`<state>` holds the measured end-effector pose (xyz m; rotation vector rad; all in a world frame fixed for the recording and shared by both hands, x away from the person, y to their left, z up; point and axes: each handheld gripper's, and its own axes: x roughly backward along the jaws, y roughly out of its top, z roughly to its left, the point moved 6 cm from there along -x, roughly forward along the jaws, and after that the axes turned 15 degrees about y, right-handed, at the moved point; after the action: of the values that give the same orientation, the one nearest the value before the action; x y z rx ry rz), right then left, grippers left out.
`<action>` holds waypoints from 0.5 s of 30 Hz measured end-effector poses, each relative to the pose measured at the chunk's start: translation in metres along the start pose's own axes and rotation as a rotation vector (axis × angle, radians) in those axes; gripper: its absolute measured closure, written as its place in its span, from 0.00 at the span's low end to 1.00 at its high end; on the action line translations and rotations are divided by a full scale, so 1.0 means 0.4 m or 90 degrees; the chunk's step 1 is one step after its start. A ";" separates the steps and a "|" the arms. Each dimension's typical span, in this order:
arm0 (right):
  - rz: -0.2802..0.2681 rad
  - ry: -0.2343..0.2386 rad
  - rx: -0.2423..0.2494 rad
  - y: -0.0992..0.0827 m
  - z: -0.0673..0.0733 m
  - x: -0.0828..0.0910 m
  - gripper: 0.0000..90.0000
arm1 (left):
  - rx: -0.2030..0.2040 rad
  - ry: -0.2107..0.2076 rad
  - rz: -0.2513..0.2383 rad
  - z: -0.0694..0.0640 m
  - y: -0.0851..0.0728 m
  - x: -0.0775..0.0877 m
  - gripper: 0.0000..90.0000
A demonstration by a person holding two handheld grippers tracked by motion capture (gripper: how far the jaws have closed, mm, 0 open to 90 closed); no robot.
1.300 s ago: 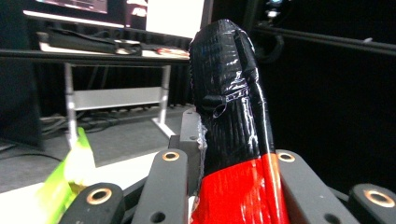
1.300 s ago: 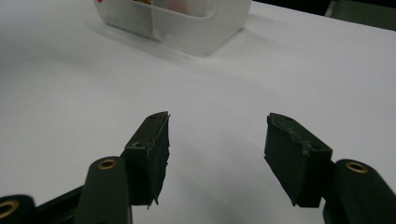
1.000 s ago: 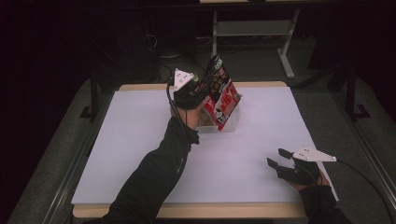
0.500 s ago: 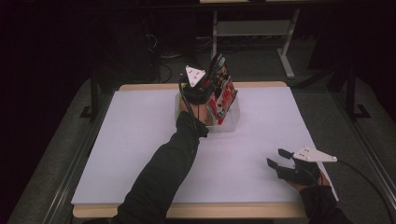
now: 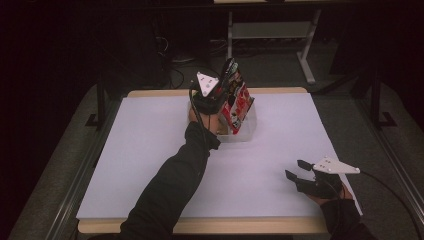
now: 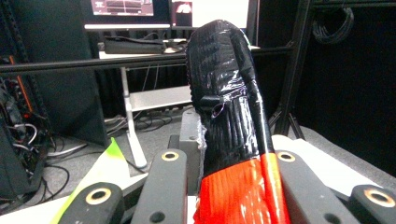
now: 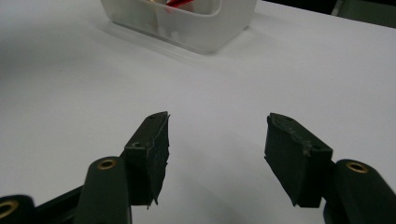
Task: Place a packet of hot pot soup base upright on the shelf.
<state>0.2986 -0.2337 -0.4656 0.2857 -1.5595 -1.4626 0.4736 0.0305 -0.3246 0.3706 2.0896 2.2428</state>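
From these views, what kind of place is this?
Likely a lab or workshop recording bench: a white-topped table, black curtains all round, monitors on a back desk, loose cables on the floor.

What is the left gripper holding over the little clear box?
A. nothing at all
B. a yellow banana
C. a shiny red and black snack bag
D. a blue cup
C: the left gripper is shut on the red and black snack bag, whose lower end sits in the clear box; the bag also shows between its jaws in the left gripper view.
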 end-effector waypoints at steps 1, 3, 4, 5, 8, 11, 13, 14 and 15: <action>0.001 0.000 0.000 0.000 0.001 -0.001 0.44 | -0.005 0.005 -0.003 -0.001 0.002 0.005 0.84; 0.003 0.000 0.002 0.001 0.003 -0.002 0.44 | -0.009 0.006 -0.006 -0.007 0.005 0.013 0.84; 0.003 0.001 0.003 0.001 0.004 -0.002 0.44 | -0.020 0.008 -0.008 -0.012 0.006 0.017 0.84; 0.003 0.001 0.002 0.001 0.004 -0.002 0.44 | -0.027 0.008 -0.011 -0.017 0.006 0.019 0.84; 0.007 0.001 -0.002 -0.001 0.003 -0.004 0.43 | -0.054 0.004 -0.006 -0.041 0.000 0.014 0.84; 0.010 0.001 0.001 -0.002 0.003 -0.005 0.43 | -0.068 0.014 0.014 -0.055 -0.024 -0.007 0.83; 0.008 0.002 0.002 -0.001 0.003 -0.004 0.43 | -0.057 0.018 0.022 -0.057 -0.042 -0.022 0.83; 0.007 0.001 0.000 -0.001 0.003 -0.003 0.43 | -0.048 0.016 0.017 -0.057 -0.047 -0.026 0.83; 0.007 0.001 -0.001 -0.002 0.002 -0.003 0.43 | -0.042 0.011 0.010 -0.057 -0.049 -0.027 0.82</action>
<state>0.2983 -0.2325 -0.4667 0.2776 -1.5564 -1.4549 0.4771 0.0078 -0.3467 0.3673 2.0224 2.3252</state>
